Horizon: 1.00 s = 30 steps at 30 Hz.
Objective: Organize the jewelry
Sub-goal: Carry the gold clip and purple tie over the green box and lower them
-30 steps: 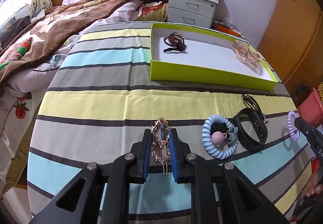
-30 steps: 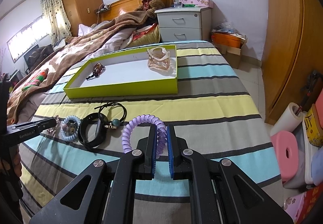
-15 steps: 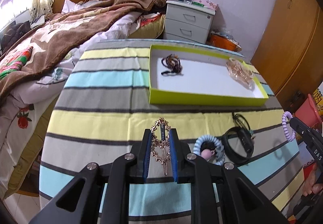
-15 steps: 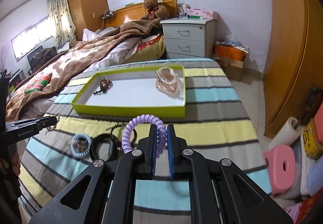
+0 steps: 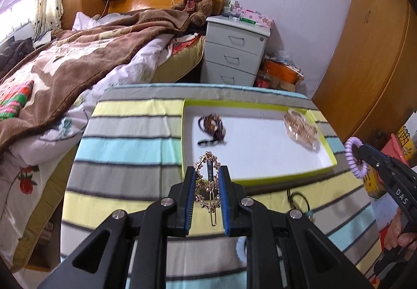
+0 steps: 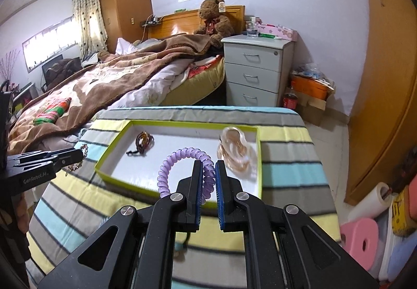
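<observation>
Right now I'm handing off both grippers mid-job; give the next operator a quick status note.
Left gripper: shut on the gold hair clip, above the box's near edge.
Right gripper: shut on the purple coil hair tie, also near the box.
Green box: already holds the brown bead bracelet and clear claw clip.
Left: drop both items in; a black hair tie is visible on the striped cloth.

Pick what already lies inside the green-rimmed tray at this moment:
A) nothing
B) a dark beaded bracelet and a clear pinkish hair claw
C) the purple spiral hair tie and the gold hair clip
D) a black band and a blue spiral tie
B: the beaded bracelet and the hair claw rest on the white floor of the tray; the purple tie and the gold clip are each in a gripper.
</observation>
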{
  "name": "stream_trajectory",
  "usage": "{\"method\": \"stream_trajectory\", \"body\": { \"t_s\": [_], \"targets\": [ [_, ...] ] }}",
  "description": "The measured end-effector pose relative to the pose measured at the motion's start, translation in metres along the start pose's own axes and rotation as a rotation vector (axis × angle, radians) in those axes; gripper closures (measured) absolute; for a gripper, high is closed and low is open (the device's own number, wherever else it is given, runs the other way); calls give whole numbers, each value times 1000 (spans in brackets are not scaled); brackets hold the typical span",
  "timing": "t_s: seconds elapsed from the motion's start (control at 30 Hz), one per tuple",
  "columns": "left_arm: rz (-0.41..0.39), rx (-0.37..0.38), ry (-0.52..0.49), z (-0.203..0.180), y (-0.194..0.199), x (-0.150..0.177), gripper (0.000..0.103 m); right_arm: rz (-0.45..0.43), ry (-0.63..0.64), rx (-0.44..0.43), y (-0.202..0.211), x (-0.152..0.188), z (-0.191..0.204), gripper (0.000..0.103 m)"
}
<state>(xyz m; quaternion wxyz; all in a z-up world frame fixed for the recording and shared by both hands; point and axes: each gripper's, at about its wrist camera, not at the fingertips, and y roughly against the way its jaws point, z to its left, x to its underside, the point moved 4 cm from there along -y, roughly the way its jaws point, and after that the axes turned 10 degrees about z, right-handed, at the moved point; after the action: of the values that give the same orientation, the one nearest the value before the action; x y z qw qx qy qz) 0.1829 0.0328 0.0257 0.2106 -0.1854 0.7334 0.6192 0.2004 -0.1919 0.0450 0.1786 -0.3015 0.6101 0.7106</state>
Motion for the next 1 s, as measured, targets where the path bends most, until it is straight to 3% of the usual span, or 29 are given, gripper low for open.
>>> {"method": "stream_trajectory", "body": {
  "t_s": [0.43, 1.0],
  "targets": [
    [40, 49, -12, -14, -43, -33, 85, 107, 11, -35, -78, -46, 10, 93],
    [130, 22, 7, -10, -98, -35, 85, 220, 49, -21, -147, -52, 20, 93]
  ]
}}
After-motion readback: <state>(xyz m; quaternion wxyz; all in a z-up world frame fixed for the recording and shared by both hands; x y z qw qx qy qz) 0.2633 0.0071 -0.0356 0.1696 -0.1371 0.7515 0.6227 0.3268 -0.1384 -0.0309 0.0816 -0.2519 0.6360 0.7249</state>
